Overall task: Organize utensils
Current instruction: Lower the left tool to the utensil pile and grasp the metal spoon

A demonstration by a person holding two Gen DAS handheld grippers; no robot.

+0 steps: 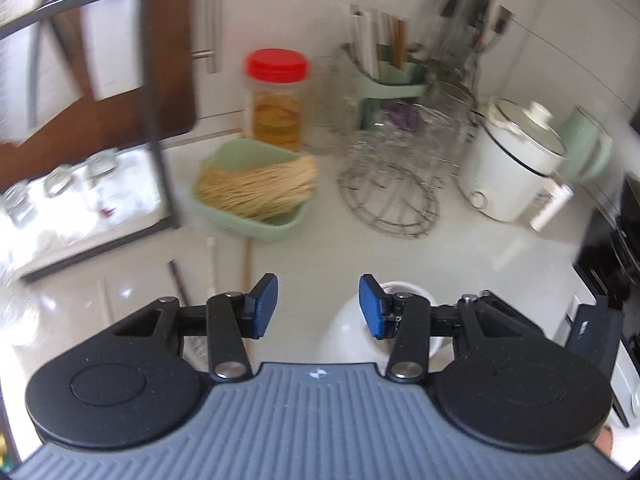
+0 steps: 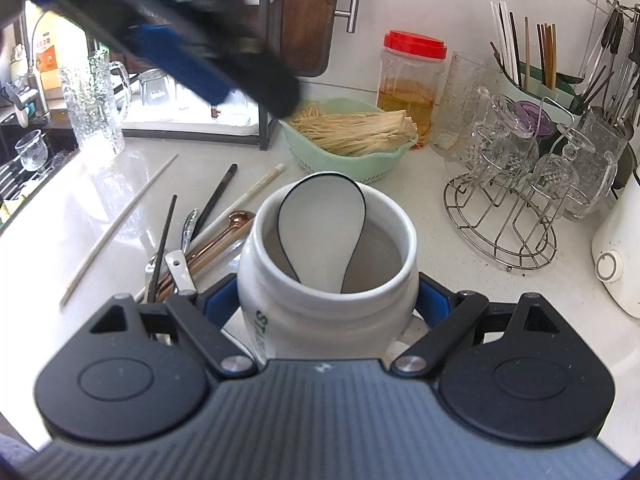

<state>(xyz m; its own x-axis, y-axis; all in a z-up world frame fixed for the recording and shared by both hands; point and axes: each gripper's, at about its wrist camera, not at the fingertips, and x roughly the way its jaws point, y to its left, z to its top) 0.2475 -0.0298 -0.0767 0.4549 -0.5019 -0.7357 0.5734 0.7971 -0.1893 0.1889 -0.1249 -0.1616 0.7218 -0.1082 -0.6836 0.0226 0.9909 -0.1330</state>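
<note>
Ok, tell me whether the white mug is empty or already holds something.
Not empty. The white mug stands upright in the right gripper with one white spoon inside, bowl end up above the rim.

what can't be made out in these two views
- Mug lettering, right wrist view: cut off by the right gripper.
- Spoon handle end: hidden inside the mug.
- Utensil pile lower ends: hidden behind the gripper.
- Hanging tools, left wrist view: blurred.
</note>
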